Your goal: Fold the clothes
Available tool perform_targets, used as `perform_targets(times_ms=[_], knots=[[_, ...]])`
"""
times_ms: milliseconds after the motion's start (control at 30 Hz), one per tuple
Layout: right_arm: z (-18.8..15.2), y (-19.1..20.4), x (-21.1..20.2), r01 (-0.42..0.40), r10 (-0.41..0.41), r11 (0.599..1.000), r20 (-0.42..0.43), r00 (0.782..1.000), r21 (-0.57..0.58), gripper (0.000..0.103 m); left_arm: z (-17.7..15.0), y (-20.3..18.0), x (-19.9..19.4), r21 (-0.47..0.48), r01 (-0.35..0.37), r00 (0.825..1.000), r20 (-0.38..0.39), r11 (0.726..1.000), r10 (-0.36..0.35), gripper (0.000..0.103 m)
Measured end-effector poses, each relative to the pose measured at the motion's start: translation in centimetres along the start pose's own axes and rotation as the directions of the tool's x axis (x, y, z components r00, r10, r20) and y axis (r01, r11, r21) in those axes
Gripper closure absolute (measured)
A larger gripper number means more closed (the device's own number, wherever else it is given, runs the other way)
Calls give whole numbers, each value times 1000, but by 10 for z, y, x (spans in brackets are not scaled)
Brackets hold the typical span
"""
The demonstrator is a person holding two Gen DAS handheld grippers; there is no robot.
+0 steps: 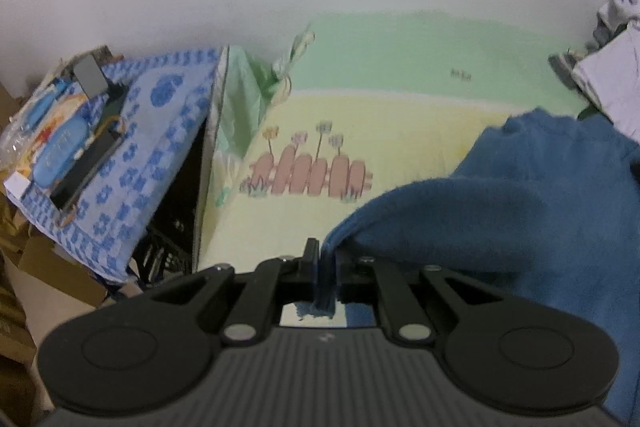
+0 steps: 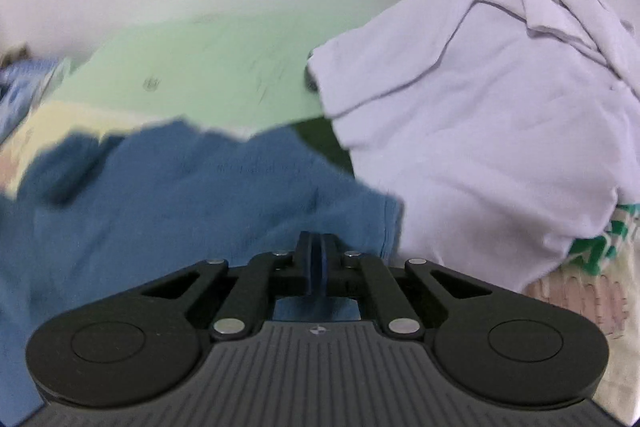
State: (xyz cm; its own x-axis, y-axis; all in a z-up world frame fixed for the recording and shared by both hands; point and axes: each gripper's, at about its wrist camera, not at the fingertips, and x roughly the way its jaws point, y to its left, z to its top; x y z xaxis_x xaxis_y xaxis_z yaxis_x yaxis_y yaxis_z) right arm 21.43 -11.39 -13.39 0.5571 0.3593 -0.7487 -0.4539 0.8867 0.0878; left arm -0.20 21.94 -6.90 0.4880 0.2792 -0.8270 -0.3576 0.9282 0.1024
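I am pinching the soft blue fleece garment [image 1: 500, 211] in both tongs, left gripper [image 1: 322, 267] and right gripper [image 2: 316, 259] clamped on its edge, spreading it over the pastel printed sheet [image 1: 380, 67] for folding.

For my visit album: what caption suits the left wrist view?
Left gripper pinching the blue garment's edge above a cartoon-print bedsheet.

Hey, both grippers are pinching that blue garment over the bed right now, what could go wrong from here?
1. The left gripper holds only a thin edge of the blue garment; a tug might pull it free.
2. The right gripper works close beside the white clothes pile, so swinging the blue cloth could drag or topple it.
3. The garment hangs bunched, so the fold may land uneven on the bedsheet.
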Motion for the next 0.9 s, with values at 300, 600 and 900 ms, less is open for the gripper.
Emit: perform_targets(times_ms=[300, 600, 900], knots=[[-6, 20, -12, 21, -25, 996, -49, 998, -88, 87, 4, 22, 4, -5, 95, 995, 9, 995, -95, 90], [6, 69, -31, -75, 50, 980, -136, 989, -186, 73, -22, 14, -27, 100, 250, 966, 36, 963, -255, 98], [5, 75, -17, 5, 2, 999, -219, 976, 32, 67, -64, -8, -61, 227, 418, 902, 7, 879, -431, 98]])
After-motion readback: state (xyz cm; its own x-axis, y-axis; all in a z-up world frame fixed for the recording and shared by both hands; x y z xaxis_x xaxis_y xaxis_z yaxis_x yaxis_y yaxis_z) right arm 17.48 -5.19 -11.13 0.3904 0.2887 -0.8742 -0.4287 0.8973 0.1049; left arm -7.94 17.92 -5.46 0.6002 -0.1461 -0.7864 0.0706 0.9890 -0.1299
